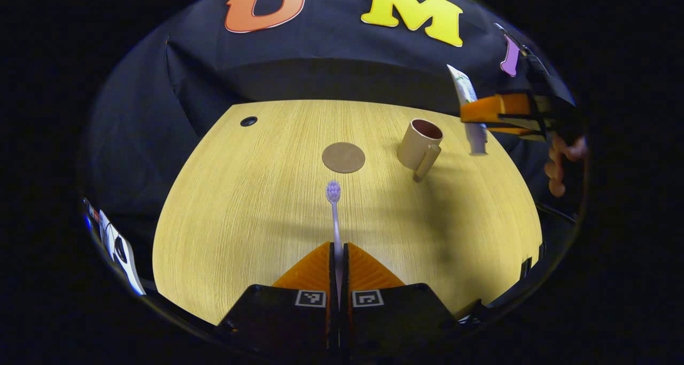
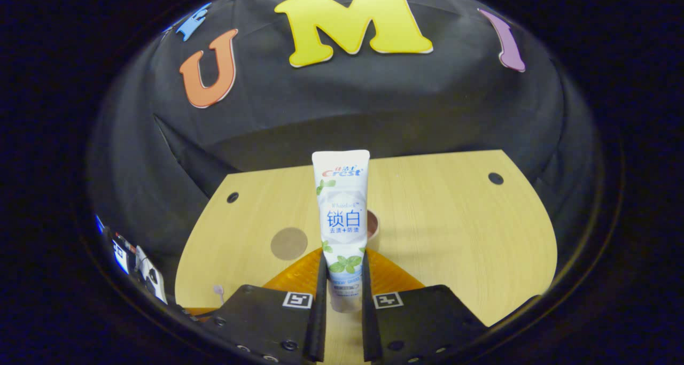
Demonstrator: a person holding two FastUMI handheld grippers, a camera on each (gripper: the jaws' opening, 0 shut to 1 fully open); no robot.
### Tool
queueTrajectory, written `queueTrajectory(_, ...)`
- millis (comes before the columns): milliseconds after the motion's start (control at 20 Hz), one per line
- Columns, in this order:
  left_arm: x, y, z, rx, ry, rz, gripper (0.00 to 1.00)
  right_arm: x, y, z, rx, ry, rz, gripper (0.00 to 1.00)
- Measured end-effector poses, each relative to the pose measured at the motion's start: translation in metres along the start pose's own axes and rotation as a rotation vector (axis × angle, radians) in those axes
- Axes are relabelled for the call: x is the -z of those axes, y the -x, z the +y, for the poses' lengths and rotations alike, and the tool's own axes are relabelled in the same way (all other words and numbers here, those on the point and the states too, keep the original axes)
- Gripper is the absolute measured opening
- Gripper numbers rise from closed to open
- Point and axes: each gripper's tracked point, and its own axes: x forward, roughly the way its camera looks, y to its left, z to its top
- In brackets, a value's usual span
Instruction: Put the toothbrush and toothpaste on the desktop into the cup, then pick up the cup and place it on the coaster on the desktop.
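With both tools raised above the pale wood-grain desktop (image 1: 256,220), each one has its item in hand. Left gripper (image 1: 339,258): orange ribbed fingers (image 1: 310,271) pressed together on the handle of the thin lilac toothbrush with a purple bristle head (image 1: 334,210), which sticks straight out ahead of the tips, head pointing toward the flat round brown coaster (image 1: 343,157). Brush looks clear of the desk surface (it casts a faint shadow below it).

Right gripper (image 2: 343,269): fingers clamped on the lower part of the white toothpaste tube with blue print and green leaf marks (image 2: 342,215), one on each side. Tube stands upright between them, crimped end up. In the left gripper view the same tube (image 1: 470,108) shows at upper right, held in the other orange tool (image 1: 499,114), with a person's hand (image 1: 561,162) behind it.

Beige handled cup with a dark brown inside (image 1: 419,143) sits upright on the desk, to the right of the coaster and well apart from it, handle facing the camera. It is empty. In the right gripper view the cup's rim (image 2: 373,223) peeks out just behind the tube, coaster (image 2: 288,243) to its left, and the toothbrush head (image 2: 218,289) shows at lower left.
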Motion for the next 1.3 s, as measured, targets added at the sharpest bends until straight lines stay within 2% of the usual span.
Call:
queueTrajectory(100,-0.006,0.001,-0.003,0.004,0.02,-0.015,0.04,-0.023,-0.018,0.001,0.013,0.032,-0.09,0.26)
queueTrajectory(250,-0.013,0.007,-0.002,-0.004,0.032,-0.035,0.04,-0.042,-0.048,0.005,0.007,0.048,-0.164,0.25)
queueTrajectory(550,-0.045,0.022,0.006,-0.021,0.077,-0.123,0.04,-0.032,-0.09,-0.004,0.033,0.078,-0.215,0.26)
queueTrajectory(850,-0.058,0.026,0.012,-0.048,0.078,-0.14,0.04,-0.014,-0.118,-0.013,0.071,0.102,-0.227,0.25)
queueTrajectory(900,-0.057,0.025,0.012,-0.048,0.079,-0.136,0.04,-0.009,-0.121,-0.013,0.07,0.102,-0.218,0.28)
queueTrajectory(1100,-0.059,0.024,0.013,-0.061,0.067,-0.139,0.04,-0.01,-0.118,-0.011,0.078,0.116,-0.243,0.49)
queueTrajectory(1200,-0.068,0.024,0.009,-0.056,0.042,-0.164,0.04,-0.013,-0.113,-0.01,0.079,0.122,-0.252,0.64)
queueTrajectory(1250,-0.075,0.023,0.007,-0.055,0.025,-0.18,0.04,-0.017,-0.108,-0.01,0.079,0.119,-0.258,0.77)
queueTrajectory(1300,-0.082,0.02,0.005,-0.051,0.013,-0.197,0.04,-0.02,-0.102,-0.01,0.079,0.115,-0.268,0.8)
